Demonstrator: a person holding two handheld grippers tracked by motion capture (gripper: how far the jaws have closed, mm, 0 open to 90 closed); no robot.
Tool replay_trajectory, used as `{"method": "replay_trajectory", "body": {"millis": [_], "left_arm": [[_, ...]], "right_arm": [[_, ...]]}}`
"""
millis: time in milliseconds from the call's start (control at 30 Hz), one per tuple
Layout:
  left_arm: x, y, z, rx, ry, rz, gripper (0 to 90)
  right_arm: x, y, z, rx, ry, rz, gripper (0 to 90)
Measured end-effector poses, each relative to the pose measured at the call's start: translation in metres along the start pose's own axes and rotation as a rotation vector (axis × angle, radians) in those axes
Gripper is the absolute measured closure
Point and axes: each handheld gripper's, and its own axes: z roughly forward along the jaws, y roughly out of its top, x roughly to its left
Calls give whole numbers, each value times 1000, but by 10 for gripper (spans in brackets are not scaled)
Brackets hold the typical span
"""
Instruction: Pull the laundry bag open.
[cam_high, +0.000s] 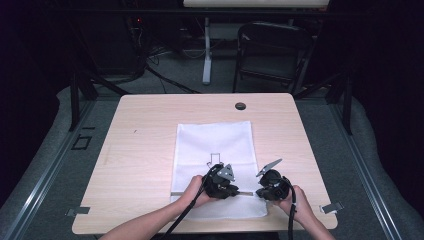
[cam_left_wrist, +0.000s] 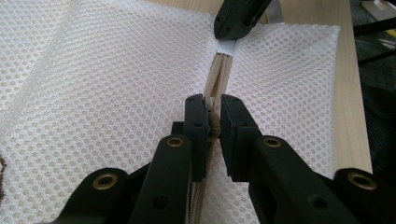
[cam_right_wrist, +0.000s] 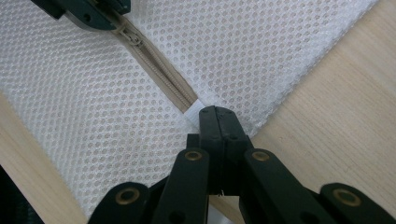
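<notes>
A white mesh bag (cam_high: 215, 142) lies flat on the wooden table (cam_high: 145, 150), with a beige zipper (cam_high: 246, 193) running across its near end. My left gripper (cam_high: 236, 190) is shut on the zipper slider (cam_left_wrist: 214, 125), and the short stretch of zipper (cam_left_wrist: 218, 77) beyond it gapes slightly. My right gripper (cam_high: 258, 192) faces it from the right and is shut on the white tab (cam_right_wrist: 193, 109) at the zipper's end. In the right gripper view, closed zipper teeth (cam_right_wrist: 161, 74) run from that tab up to the left gripper (cam_right_wrist: 88, 11). The right gripper (cam_left_wrist: 238, 18) appears at the top of the left gripper view.
A dark cable hole (cam_high: 240, 106) sits at the table's far edge. Metal clips (cam_high: 77, 211) (cam_high: 331, 207) stick out at the near corners. A folding chair (cam_high: 270, 50) and a desk leg (cam_high: 206, 50) stand behind the table. A small grey outline mark (cam_high: 215, 159) shows on the bag.
</notes>
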Motion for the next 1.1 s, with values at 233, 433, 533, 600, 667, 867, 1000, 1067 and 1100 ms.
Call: {"method": "replay_trajectory", "body": {"millis": [233,433,533,600,667,867,1000,1067,1100], "left_arm": [[0,0,-1,0,0,9,819],[4,-1,1,17,-12,7,818],[4,-1,2,16,-24,7,818],[4,-1,1,26,-23,8,818],[5,-1,1,39,-20,10,818],[4,-2,1,22,-31,4,818],[7,-4,-3,28,-30,-3,818],[7,-6,-6,35,-25,-6,818],[8,-7,-7,26,-31,-7,818]], "right_arm": [[1,0,0,-1,-10,0,900],[1,0,-1,7,-8,8,900],[2,-1,-1,8,-8,9,900],[2,-1,-1,12,-6,1,900],[2,-1,-1,9,-8,5,900],[2,0,-1,9,-7,5,900],[2,1,-1,26,-13,6,900],[2,1,-1,25,-12,6,900],[2,1,-1,25,-12,5,900]]}}
